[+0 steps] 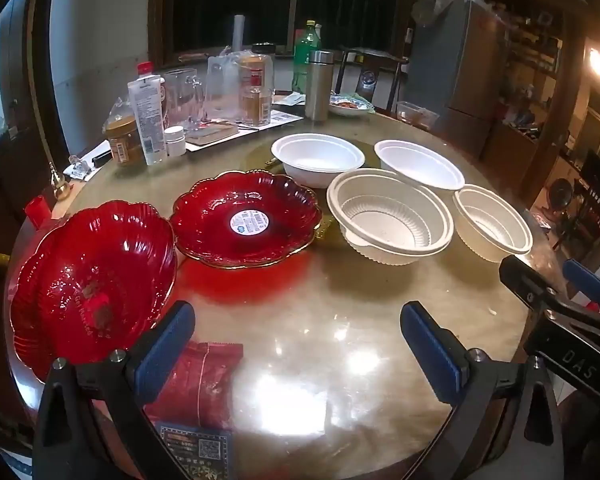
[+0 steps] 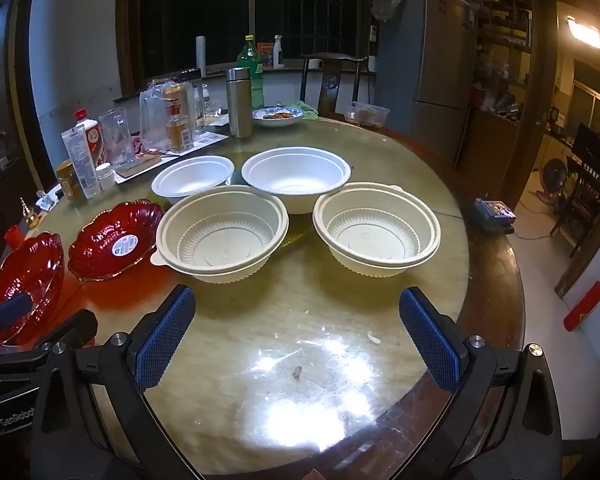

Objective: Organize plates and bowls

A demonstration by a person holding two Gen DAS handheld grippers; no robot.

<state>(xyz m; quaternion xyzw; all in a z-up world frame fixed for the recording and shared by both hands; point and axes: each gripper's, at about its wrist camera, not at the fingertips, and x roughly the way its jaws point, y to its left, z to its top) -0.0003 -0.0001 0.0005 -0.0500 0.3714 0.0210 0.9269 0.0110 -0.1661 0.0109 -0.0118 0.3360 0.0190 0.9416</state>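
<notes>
Round worktop [image 2: 380, 300]: two red plates [image 1: 246, 220] near left edge, four white bowls [image 2: 222, 232] clustered mid-worktop. Left gripper [image 1: 298, 344] and right gripper [image 2: 298, 336] hover over near edge, fingers wide, holding nothing.

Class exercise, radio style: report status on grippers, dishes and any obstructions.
Left gripper and right gripper open, empty. Two red plates and four white bowls unstacked on table. Red packet near left gripper; path to bowls clear.

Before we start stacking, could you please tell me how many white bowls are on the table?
4: two smooth white foam bowls behind, two ribbed cream plastic bowls in front.
</notes>
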